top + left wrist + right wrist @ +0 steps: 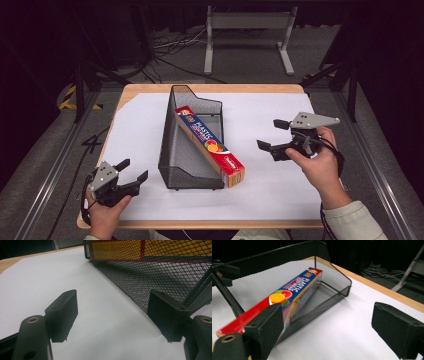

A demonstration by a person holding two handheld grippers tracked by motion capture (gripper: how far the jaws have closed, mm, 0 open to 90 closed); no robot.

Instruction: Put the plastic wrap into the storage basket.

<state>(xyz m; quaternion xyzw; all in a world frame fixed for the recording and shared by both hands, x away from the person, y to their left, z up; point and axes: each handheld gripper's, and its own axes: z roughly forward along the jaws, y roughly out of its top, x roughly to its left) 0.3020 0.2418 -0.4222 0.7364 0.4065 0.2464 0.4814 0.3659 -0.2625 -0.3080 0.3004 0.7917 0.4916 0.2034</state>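
Left gripper [135, 170]: held in the person's left hand [106, 210] at the near-left corner of the table [150, 90]. Its jaws stand apart with nothing between them. In the left gripper view, the left gripper [112, 312] points across the white sheet [50, 277] toward the mesh wall of the basket [155, 272], and its right-hand jaw sits near that wall. Whether the jaw touches the mesh cannot be told.

White sheet [265, 185]: covers most of the wooden table top, leaving a strip of wood bare along the edges.

Black wire-mesh basket [172, 150]: stands upright on the white sheet at the table centre, with one tall side wall on the left and a lower stepped wall on the right. Its long axis runs from far to near.

Plastic wrap box [210, 145]: a long red, blue and yellow carton with a fruit picture. It lies diagonally in the basket, far end resting inside near the back, near end projecting over the basket's low front-right corner. In the right gripper view, the plastic wrap box [287, 295] leans tilted against the basket [332, 272] rim.

Right gripper [272, 135]: held in the person's right hand [317, 162] above the right side of the sheet, well apart from the box. Its jaws are spread, empty, and face the basket. In the right gripper view, the right gripper [327, 325] frames the bare sheet [342, 322].
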